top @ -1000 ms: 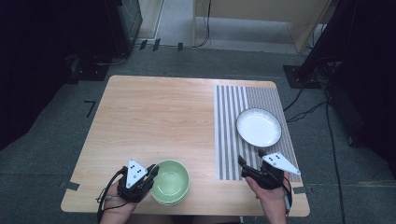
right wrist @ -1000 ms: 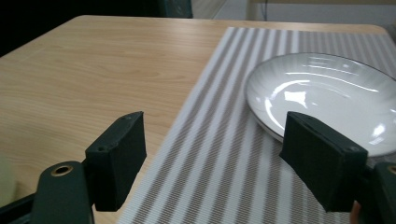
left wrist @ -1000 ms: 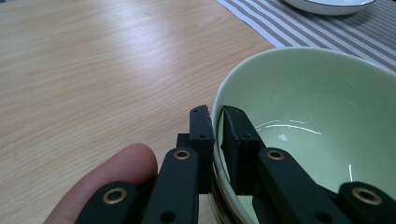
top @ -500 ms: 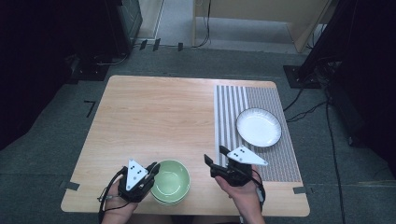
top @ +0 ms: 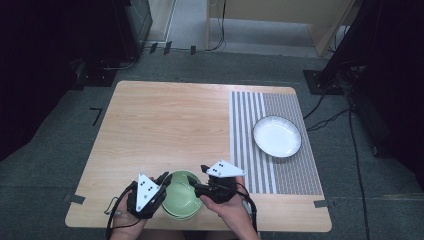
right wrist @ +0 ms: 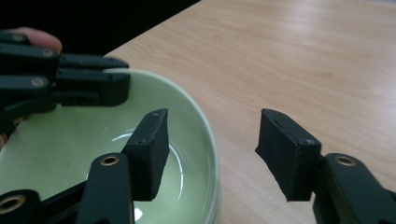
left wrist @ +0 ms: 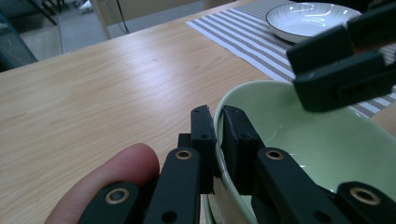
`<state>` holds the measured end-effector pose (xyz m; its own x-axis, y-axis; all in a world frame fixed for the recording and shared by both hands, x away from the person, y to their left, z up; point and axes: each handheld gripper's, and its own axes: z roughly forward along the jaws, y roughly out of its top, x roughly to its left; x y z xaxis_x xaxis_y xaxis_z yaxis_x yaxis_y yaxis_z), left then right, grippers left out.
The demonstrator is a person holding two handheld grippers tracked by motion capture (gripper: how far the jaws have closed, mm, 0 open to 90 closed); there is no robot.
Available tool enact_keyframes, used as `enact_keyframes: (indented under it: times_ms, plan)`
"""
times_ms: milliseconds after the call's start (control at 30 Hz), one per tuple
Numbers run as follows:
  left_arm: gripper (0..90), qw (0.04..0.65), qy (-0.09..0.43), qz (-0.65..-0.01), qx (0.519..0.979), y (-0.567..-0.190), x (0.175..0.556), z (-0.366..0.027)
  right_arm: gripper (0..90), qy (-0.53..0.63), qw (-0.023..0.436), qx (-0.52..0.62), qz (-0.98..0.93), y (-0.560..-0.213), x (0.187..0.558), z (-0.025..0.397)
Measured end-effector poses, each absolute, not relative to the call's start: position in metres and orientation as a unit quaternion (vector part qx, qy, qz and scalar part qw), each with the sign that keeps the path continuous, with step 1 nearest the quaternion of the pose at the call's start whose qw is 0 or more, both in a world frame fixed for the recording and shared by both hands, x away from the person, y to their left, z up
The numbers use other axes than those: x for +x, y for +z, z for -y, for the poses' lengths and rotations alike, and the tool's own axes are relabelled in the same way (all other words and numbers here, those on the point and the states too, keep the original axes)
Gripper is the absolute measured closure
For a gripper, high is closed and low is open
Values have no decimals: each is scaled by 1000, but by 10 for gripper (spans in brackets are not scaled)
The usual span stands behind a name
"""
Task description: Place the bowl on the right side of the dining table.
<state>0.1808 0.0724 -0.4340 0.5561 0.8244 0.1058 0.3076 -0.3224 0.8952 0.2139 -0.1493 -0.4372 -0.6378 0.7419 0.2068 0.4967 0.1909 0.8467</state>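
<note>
Green bowl [top: 181,201] — left hand-held gripper [left wrist: 218,140] clamps its rim, right hand-held gripper [right wrist: 210,154] straddles it, spread

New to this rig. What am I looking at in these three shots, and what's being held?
No robot here: a person holds a two-jaw gripper in each hand. One camera looks down from above; the other two ride on the grippers and look along their black jaws. The wooden table carries a striped mat with a white plate on it, and a green bowl at the near edge. The left gripper is clamped on the bowl's rim, one jaw inside and one outside. The right gripper is open, straddling the opposite rim without gripping it.
</note>
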Motion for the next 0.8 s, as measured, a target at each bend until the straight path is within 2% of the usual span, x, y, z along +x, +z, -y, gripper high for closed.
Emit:
enact_keyframes:
  times_ms: [333, 633, 733, 800]
  plan:
    - [834, 469, 322, -352, 743, -428, 174, -73, 584, 477, 85, 423, -766, -454, 216, 140]
    - [832, 480, 353, -329, 733, -424, 166, -68, 711, 471, 92, 431, -764, -456, 216, 140]
    - [831, 481, 360, -323, 731, -426, 165, -66, 814, 483, 103, 423, -760, -455, 214, 141]
    - [832, 487, 355, -323, 730, -424, 165, -69, 834, 493, 96, 418, -757, -454, 214, 144]
